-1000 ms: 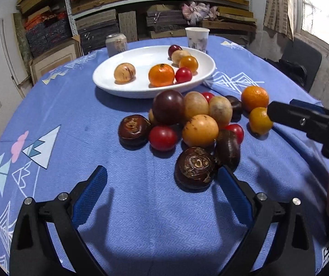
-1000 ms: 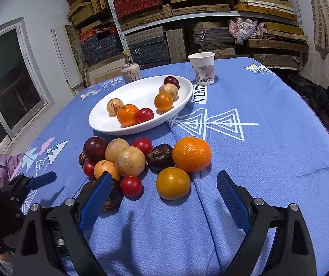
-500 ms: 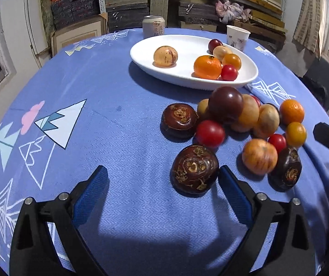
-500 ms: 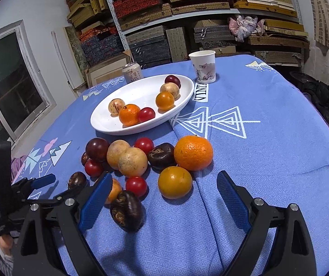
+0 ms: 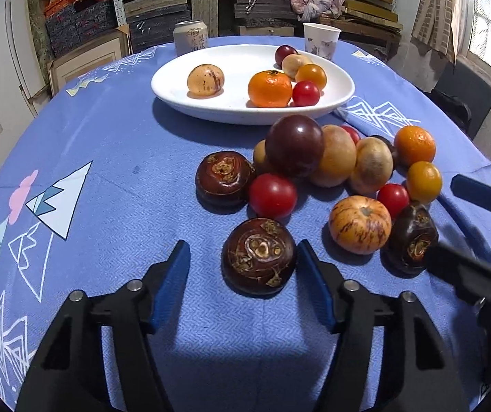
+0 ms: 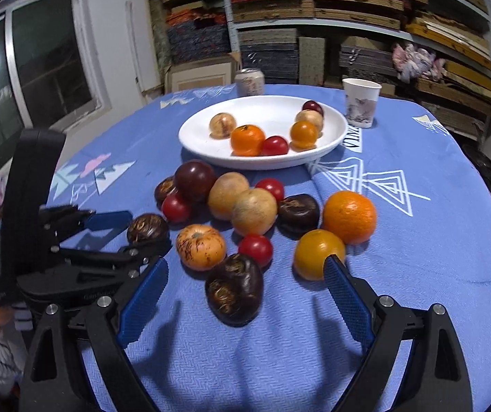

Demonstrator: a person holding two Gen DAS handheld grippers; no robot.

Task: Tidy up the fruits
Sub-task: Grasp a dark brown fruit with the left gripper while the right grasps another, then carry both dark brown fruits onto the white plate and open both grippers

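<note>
Left gripper [image 5: 243, 264]: jaws apart, straddling a dark brown water chestnut [image 5: 259, 256] on the blue tablecloth [image 5: 115, 158]; right pad just beside the chestnut's flank, contact not certain; left pad clear of it. No grip.

Right gripper [image 6: 245, 295]: jaws wide apart, low over the cloth, a second dark chestnut [image 6: 234, 287] lying between and ahead of the pads, untouched. Yellow-orange fruit [image 6: 319, 253] just beside the right pad tip.

Loose pile on the cloth, near side of the white plate [image 5: 231, 111]: purple plum [image 5: 294, 145], two tan round fruits [image 5: 370, 164], red cherry tomato [image 5: 272, 195], striped orange fruit [image 5: 359, 229], mandarin [image 5: 414, 145], third chestnut [image 5: 224, 178] at the pile's left edge, most of them touching neighbours.

On the plate: speckled tan fruit [image 5: 205, 80] alone at left; mandarin, small red tomato, yellow-orange fruit, tan fruit and dark red plum clustered at right.

Behind the plate: drink can [image 5: 190, 37] and paper cup [image 5: 321, 40], both upright. Shelves of stacked boxes [image 6: 314, 17] beyond the table.
</note>
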